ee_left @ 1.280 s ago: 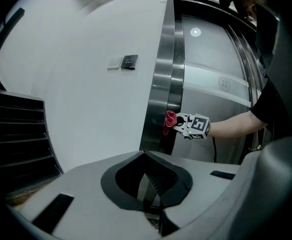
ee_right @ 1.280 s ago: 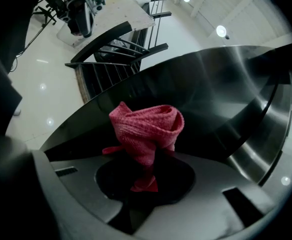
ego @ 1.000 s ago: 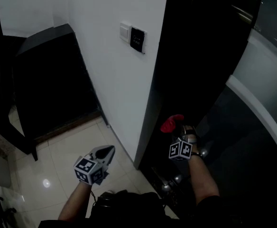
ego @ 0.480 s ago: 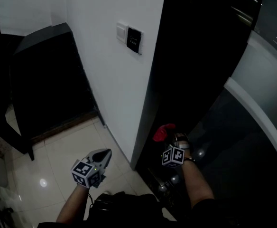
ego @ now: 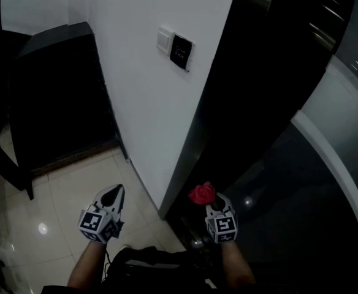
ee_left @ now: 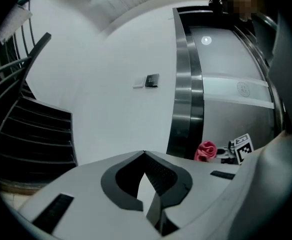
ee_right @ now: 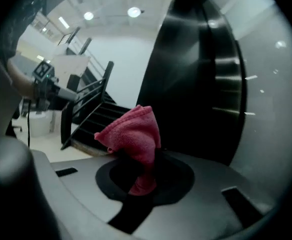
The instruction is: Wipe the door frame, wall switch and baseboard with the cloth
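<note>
While left claw (ego: 116,191) hangs closed (empty), right claw (ego: 208,202) pinches the cloth (ego: 201,193).

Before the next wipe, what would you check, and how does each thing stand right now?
1. Grip on the cloth: ok; the right gripper is shut on it.
2. Contact between cloth and door frame: cannot tell; they sit close together.
3. The left gripper out of the way: ok; shut, empty, over the floor tiles, apart from the wall.
4. The wall switch in view: ok; higher up on the wall.
5. The baseboard: cannot tell; no clear strip shows at the wall's foot.
</note>
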`<state>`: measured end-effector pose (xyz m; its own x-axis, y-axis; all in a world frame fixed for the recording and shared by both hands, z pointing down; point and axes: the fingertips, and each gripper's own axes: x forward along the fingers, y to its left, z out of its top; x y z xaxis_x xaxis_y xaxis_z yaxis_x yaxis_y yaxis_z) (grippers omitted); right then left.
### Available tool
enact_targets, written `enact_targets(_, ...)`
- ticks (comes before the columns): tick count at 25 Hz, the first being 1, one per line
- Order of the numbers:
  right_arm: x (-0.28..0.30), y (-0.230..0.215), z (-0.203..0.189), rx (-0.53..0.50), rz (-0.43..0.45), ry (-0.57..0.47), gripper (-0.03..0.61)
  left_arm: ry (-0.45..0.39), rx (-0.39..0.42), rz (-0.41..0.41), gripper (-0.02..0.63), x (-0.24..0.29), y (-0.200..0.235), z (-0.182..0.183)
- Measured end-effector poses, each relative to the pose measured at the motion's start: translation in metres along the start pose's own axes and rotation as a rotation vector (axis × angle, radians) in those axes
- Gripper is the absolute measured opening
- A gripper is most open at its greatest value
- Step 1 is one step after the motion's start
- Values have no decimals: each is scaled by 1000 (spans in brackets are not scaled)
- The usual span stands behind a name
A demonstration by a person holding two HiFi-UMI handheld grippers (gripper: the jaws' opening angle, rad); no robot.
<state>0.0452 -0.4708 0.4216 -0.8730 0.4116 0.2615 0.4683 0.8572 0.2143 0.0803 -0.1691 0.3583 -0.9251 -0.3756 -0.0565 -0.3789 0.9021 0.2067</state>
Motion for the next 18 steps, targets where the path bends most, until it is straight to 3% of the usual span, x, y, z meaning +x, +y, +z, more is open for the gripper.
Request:
enact_targets(3,-35,-10,6,211,-81,-103,58,-47,19,2,-8,-3,2,5)
enact_targets(5,-55,-16,4,256,-136,-147,58,-49,27,-19,-9,-3,-4,4)
enact_targets(11,-76,-20,-2,236,-178,-155,58,-37,0,-64,-9,-2,-22,-5)
enact_targets(14,-78,-17,7,229,-159,-158,58,-26,23,-76,-9,-8,-22,-14)
enact_targets(18,-72,5,17,183,-86,-162,58,-29,24,-29,-9,-28,-14,-10)
